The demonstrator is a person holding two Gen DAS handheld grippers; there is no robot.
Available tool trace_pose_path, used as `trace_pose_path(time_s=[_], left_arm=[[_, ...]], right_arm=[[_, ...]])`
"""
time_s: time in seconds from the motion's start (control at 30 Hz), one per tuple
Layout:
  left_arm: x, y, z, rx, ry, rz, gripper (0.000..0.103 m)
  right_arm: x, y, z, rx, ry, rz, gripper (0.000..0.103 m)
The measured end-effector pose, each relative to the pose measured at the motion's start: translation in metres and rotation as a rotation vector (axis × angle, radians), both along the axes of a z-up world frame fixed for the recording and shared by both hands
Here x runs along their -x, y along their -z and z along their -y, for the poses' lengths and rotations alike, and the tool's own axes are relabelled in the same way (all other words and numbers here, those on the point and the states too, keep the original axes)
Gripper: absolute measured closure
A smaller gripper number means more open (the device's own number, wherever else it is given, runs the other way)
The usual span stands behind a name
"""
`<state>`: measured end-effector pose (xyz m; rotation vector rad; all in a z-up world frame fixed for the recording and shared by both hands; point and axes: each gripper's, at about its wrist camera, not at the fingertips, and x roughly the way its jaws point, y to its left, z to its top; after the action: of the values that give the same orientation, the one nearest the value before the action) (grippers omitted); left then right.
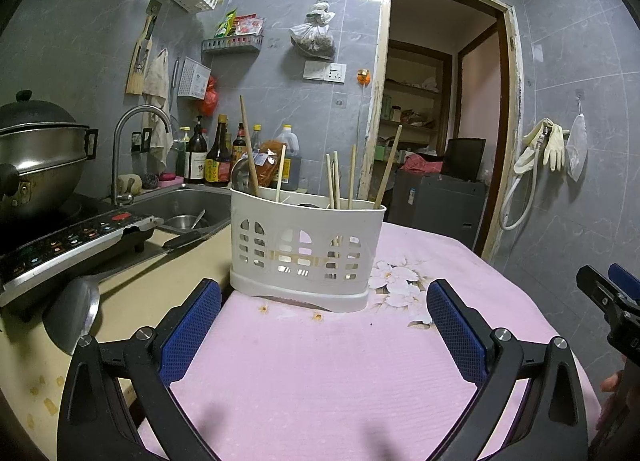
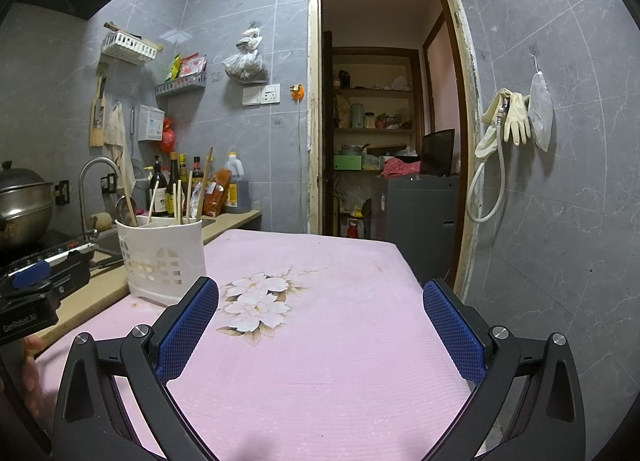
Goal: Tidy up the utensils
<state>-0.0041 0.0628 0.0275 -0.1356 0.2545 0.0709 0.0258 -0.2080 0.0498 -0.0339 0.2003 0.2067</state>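
A white slotted utensil holder (image 1: 306, 251) stands on the pink flowered cloth (image 1: 320, 373); it also shows in the right wrist view (image 2: 162, 259). Several wooden chopsticks (image 1: 335, 181) and a metal ladle (image 1: 240, 177) stand upright in it. A metal ladle (image 1: 74, 311) lies on the counter at left. My left gripper (image 1: 324, 293) is open and empty, just in front of the holder. My right gripper (image 2: 320, 293) is open and empty above the cloth (image 2: 340, 341), to the right of the holder.
An induction cooker (image 1: 68, 245) with a steel pot (image 1: 38, 157) sits at left, beside a sink (image 1: 192, 205) and faucet. Sauce bottles (image 1: 218, 157) line the wall. A knife (image 1: 188, 239) lies by the sink. An open doorway (image 2: 384, 133) is behind the table.
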Motion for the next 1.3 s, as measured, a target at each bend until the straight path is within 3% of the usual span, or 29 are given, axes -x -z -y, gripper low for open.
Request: trace_pose_path(time_s=[1.3], left_arm=[[0.0012, 0.0007, 0.0009, -0.001, -0.002, 0.001, 0.002]], right_arm=[[0.0007, -0.0005, -0.0023, 0.001, -0.001, -0.002, 0.0]])
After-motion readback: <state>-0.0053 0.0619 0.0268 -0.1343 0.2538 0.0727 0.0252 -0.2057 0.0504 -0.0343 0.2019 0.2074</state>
